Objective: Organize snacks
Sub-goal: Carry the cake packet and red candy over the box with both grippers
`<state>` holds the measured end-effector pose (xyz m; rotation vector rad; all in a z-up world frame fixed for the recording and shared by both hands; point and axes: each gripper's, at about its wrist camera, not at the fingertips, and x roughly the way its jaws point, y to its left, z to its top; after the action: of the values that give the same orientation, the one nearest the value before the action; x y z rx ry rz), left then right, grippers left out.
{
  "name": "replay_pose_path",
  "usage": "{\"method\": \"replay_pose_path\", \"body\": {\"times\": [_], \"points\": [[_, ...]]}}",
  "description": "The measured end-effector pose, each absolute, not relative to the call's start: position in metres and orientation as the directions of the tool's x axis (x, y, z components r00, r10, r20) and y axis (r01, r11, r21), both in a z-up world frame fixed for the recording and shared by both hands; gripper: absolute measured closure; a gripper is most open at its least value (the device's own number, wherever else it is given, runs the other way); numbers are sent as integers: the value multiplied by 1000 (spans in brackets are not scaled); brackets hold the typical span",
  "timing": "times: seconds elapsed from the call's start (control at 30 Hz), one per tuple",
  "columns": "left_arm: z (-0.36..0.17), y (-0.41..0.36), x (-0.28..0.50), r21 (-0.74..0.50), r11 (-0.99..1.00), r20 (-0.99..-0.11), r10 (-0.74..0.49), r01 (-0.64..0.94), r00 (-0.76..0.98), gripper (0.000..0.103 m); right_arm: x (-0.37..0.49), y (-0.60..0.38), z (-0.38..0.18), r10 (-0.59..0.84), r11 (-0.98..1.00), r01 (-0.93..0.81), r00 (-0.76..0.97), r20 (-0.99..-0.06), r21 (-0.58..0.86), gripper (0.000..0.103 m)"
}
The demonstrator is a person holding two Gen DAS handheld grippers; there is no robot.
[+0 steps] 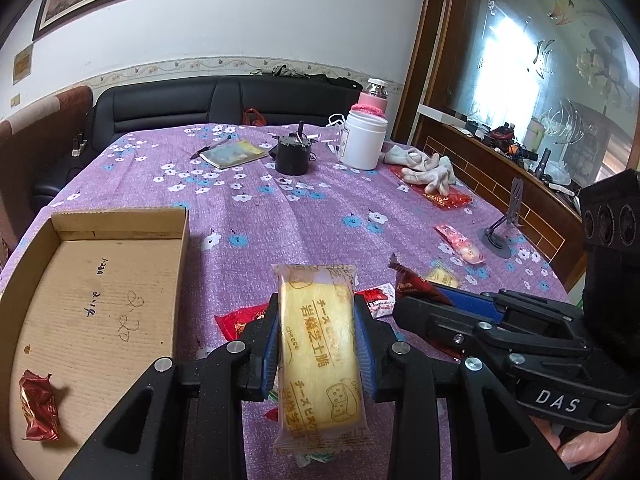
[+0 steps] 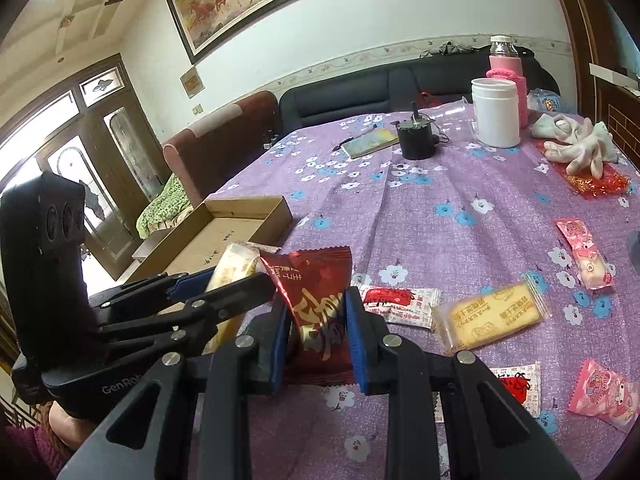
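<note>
Above the purple tablecloth (image 1: pixel 280 208), left gripper (image 1: pixel 318 344) jaws clamp a cheese biscuit packet (image 1: pixel 318 344), right gripper (image 2: pixel 318 336) jaws a dark-red snack packet (image 2: pixel 316 296).

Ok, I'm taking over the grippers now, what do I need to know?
Left gripper: shut on a yellow cheese-biscuit packet, held above the table.
Right gripper: shut on a dark red snack packet.
Open brown cardboard box on the left holds one shiny red wrapped candy; that is all that is done.
Left on the purple flowered tablecloth: another yellow biscuit packet, pink packets, white-and-red packets.
</note>
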<state>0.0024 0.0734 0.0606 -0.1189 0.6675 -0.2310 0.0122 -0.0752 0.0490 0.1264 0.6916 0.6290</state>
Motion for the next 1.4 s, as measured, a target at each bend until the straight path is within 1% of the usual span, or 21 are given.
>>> {"method": "replay_pose_path", "body": {"times": [0.23, 0.47, 0.6, 0.7, 0.8, 0.87, 0.93, 1.03, 1.13, 1.2, 1.27, 1.33, 1.4], "points": [[69, 81, 0, -192, 967, -573, -247, 165, 781, 69, 14, -77, 47, 574, 815, -484, 602, -554, 318, 78], [79, 100, -3, -243, 959, -536, -256, 144, 804, 69, 12, -72, 53, 578, 814, -466, 597, -556, 346, 78], [85, 116, -5, -272, 955, -514, -248, 119, 821, 69, 5, -60, 60, 580, 812, -463, 579, -573, 354, 78], [89, 130, -5, -290, 953, -503, -230, 89, 833, 69, -2, -45, 70, 582, 808, -481, 568, -581, 339, 77], [91, 147, -4, -290, 957, -505, -178, 29, 844, 69, -9, -27, 81, 598, 794, -513, 560, -573, 327, 77], [91, 162, -3, -312, 950, -503, -156, -10, 850, 69, -10, -14, 85, 616, 778, -534, 543, -570, 333, 77], [89, 179, -1, -330, 942, -512, -117, -69, 851, 68, -10, 1, 87, 628, 766, -549, 530, -569, 333, 77], [80, 206, 3, -349, 919, -558, -46, -185, 828, 68, -6, 21, 86, 646, 749, -566, 510, -568, 344, 77], [67, 229, 7, -376, 886, -609, -14, -272, 793, 68, 5, 43, 76, 683, 717, -566, 449, -577, 408, 77], [61, 238, 8, -345, 873, -645, 46, -345, 762, 68, 11, 56, 70, 695, 703, -566, 419, -584, 431, 77], [59, 243, 7, -357, 860, -650, 52, -365, 759, 68, 16, 65, 66, 706, 691, -567, 398, -585, 449, 77], [60, 242, 7, -322, 863, -654, 95, -389, 751, 68, 19, 76, 63, 713, 683, -569, 380, -589, 459, 77], [58, 243, 6, -317, 861, -661, 100, -398, 744, 68, 22, 83, 60, 711, 684, -567, 378, -592, 459, 77]]}}
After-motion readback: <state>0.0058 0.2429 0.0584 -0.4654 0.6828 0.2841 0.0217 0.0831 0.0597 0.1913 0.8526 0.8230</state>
